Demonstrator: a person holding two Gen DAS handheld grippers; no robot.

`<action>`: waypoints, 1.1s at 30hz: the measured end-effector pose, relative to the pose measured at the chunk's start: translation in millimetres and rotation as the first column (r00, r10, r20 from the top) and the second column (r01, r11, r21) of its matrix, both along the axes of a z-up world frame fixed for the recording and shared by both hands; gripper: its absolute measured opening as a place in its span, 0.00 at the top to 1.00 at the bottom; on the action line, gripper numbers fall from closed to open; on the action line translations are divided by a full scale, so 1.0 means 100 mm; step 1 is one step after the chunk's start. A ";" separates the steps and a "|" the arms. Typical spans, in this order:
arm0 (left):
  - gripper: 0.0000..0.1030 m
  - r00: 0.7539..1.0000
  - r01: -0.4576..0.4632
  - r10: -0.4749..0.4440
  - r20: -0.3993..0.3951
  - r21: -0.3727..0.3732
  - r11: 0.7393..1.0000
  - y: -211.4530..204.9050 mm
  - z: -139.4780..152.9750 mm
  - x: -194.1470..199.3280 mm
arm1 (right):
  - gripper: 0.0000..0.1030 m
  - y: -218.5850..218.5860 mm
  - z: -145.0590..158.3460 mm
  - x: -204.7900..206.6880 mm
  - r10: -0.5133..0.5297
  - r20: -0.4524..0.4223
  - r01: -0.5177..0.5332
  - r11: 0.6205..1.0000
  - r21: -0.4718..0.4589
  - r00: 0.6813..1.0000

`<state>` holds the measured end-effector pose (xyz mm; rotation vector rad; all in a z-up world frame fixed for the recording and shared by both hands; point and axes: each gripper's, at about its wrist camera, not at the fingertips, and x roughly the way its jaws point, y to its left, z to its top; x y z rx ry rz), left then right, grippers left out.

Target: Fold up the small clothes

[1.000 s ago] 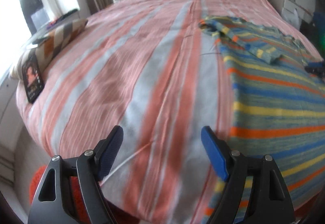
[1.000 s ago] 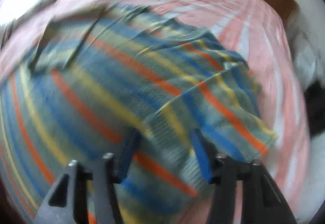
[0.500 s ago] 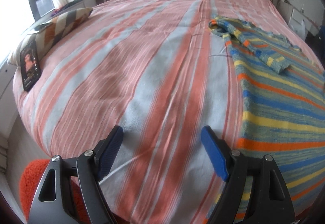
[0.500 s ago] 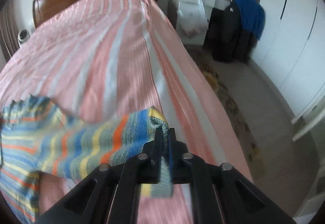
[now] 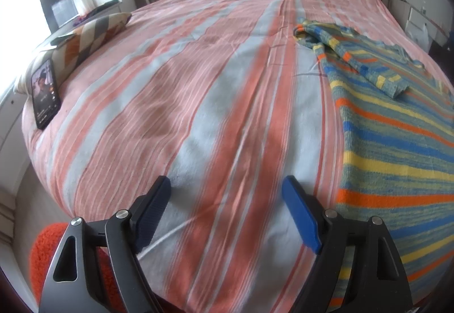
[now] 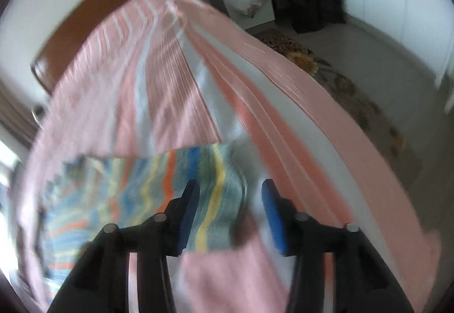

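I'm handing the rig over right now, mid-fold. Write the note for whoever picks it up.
Left gripper: open, empty, hovering over the bare striped bedspread left of the garment.
Right gripper: open, holding nothing; the view is blurred, with the sweater's edge right under its left finger.
Striped sweater: lying flat on the bed's right side; one sleeve is folded in across the body.
Done: that one sleeve fold.
Left: probably the other sleeve, then the body folds. The right side of the sweater is out of clear view, so check it first.
Phone and pillow sit at the far left, away from the work.
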<state>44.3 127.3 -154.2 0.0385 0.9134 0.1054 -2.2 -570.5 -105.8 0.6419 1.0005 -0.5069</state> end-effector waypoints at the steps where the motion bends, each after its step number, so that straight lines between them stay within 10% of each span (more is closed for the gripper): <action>1: 0.20 1.000 -0.001 0.001 0.000 -0.003 1.000 0.00 0.00 0.00 | 0.55 0.03 0.04 -0.10 -0.015 0.020 0.014 0.999 0.035 1.000; 5: 0.18 1.000 -0.008 0.008 0.001 -0.015 1.000 0.00 -0.01 0.02 | 0.55 0.20 -0.25 -0.33 -0.109 0.055 0.087 0.948 0.306 0.992; 8: 0.16 1.000 -0.011 0.011 0.002 -0.018 1.000 0.01 -0.02 0.01 | 0.58 0.21 -0.53 -0.26 -0.208 0.110 0.159 0.925 0.345 0.972; 10: 0.13 1.000 -0.013 0.013 -0.001 -0.017 1.000 0.02 -0.02 0.00 | 0.82 0.21 -0.61 -0.21 -0.250 0.169 0.176 0.915 0.363 0.953; 15: 0.12 1.000 -0.026 0.025 -0.015 -0.036 0.999 0.08 -0.03 -0.03 | 0.96 0.36 -0.41 -0.17 -0.196 0.055 0.192 0.979 0.072 0.979; 20: 0.06 1.000 -0.020 0.020 0.001 -0.006 1.000 0.02 -0.05 0.00 | 0.96 0.35 -0.53 -0.02 -0.147 0.007 0.147 0.989 0.009 0.989; 22: 0.01 1.000 -0.023 0.023 0.006 0.012 1.000 0.02 -0.06 -0.01 | 0.93 0.35 -0.48 -0.09 -0.137 0.016 0.137 0.991 0.004 0.990; 29: 0.00 0.999 -0.028 0.029 0.016 -0.021 0.999 0.08 -0.12 -0.03 | 0.37 0.53 -0.04 -0.49 -0.083 0.044 0.088 0.986 -0.144 0.996; 33: 0.01 0.999 0.023 -0.024 -0.044 -0.023 0.999 0.11 -0.04 -0.01 | 0.32 0.82 0.30 -0.89 -0.064 0.085 0.084 0.962 -0.259 0.994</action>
